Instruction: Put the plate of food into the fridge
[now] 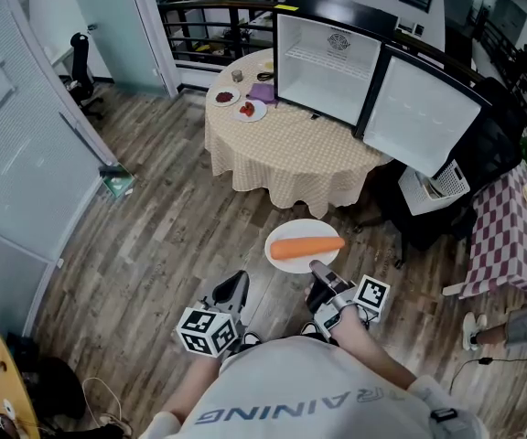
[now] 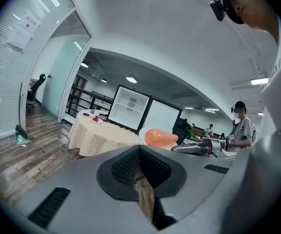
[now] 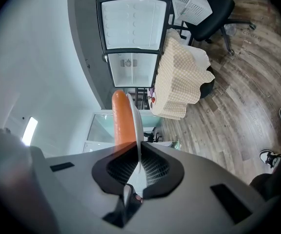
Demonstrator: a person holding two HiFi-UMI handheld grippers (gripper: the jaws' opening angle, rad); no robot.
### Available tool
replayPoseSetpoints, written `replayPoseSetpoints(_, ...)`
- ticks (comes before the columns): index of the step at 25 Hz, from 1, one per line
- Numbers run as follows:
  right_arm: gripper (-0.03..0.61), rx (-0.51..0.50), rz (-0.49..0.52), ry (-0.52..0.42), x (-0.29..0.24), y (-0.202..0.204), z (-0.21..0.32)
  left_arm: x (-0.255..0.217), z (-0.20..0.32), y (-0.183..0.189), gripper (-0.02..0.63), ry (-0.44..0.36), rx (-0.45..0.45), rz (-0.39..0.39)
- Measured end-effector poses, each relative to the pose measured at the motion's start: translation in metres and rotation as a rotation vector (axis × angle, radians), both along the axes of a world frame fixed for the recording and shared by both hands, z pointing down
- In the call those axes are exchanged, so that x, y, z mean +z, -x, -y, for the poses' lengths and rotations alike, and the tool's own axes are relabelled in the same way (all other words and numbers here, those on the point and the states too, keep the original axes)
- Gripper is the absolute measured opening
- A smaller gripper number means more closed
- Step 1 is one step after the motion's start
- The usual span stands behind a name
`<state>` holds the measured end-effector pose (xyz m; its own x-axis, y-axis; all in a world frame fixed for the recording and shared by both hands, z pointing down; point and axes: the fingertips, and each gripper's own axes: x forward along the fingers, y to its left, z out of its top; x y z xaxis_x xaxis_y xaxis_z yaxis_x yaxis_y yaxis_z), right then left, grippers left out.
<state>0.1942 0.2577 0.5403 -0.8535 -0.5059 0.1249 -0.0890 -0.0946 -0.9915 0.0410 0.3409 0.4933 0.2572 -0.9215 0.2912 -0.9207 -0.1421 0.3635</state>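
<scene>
A white plate (image 1: pixel 293 234) bearing a long orange carrot (image 1: pixel 306 247) hangs above the wooden floor. My right gripper (image 1: pixel 319 269) is shut on the plate's near rim. In the right gripper view the plate (image 3: pixel 137 130) runs edge-on between the pads, with the carrot (image 3: pixel 122 121) on its left. My left gripper (image 1: pixel 235 283) is to the left of the plate, shut and holding nothing; its own view shows its tips (image 2: pixel 139 149) meeting. The small fridge (image 1: pixel 328 62) stands on the round table (image 1: pixel 282 149) with its door (image 1: pixel 428 117) swung open to the right.
The checked-cloth table also holds two small plates of food (image 1: pixel 250 110) and a purple item (image 1: pixel 263 91). A black office chair (image 1: pixel 483 154) sits to the right of the fridge door. A red-checked table (image 1: pixel 510 236) and a person's shoe (image 1: pixel 475 331) are at the right.
</scene>
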Motion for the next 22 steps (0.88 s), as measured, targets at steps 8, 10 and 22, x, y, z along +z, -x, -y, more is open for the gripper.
replayPoseSetpoints(8,0.035,-0.001,-0.021,-0.004,0.003,0.024,-0.02,0.003,-0.021,0.024,0.008,-0.009,-0.006,-0.01)
replayPoseSetpoints(10,0.034,0.007,-0.009,-0.009,0.001,0.034,-0.027,0.004,-0.03,0.034,0.008,-0.012,-0.006,-0.007)
replayPoseSetpoints(22,0.034,0.013,-0.029,-0.014,0.003,0.075,-0.053,0.016,-0.053,0.092,0.008,-0.014,-0.039,-0.02)
